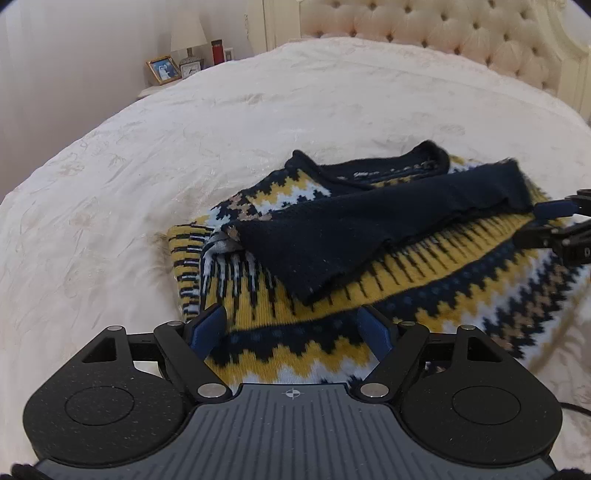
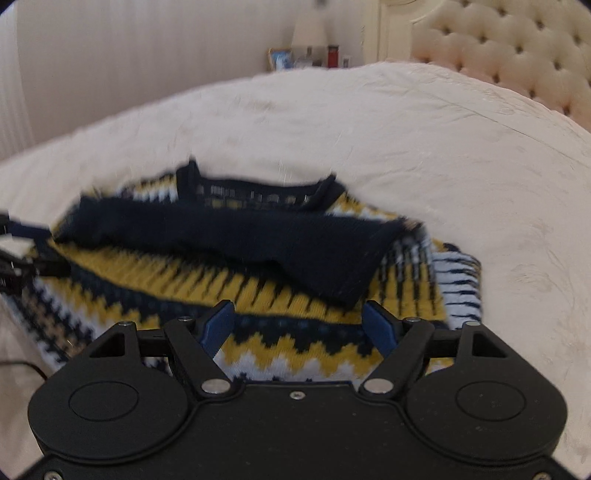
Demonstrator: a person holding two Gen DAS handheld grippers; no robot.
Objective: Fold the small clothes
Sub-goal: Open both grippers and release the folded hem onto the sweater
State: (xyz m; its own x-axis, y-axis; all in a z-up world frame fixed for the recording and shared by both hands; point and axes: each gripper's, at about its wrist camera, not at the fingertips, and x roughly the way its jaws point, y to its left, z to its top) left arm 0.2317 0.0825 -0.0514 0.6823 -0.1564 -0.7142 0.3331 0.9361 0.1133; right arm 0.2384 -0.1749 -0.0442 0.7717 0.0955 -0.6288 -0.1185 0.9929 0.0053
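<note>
A small knit sweater (image 1: 369,280), patterned in navy, yellow and white, lies on the cream bedspread (image 1: 184,147). Its navy sleeves (image 1: 332,236) are folded across the chest below the neckline (image 1: 388,170). My left gripper (image 1: 291,317) is open just above the sweater's lower band, with nothing between its blue pads. In the right wrist view the same sweater (image 2: 258,288) lies blurred, and my right gripper (image 2: 298,312) hovers open over its lower band. Each gripper shows at the edge of the other's view: the right gripper (image 1: 554,225) by the sweater's side, the left gripper (image 2: 22,254) by the opposite side.
A tufted headboard (image 1: 443,33) stands at the far end of the bed. A nightstand at the back left holds a lamp (image 1: 186,37), a framed photo (image 1: 163,69), a clock and a red bottle (image 1: 217,51). A dark cable (image 2: 22,367) lies at the bed's near edge.
</note>
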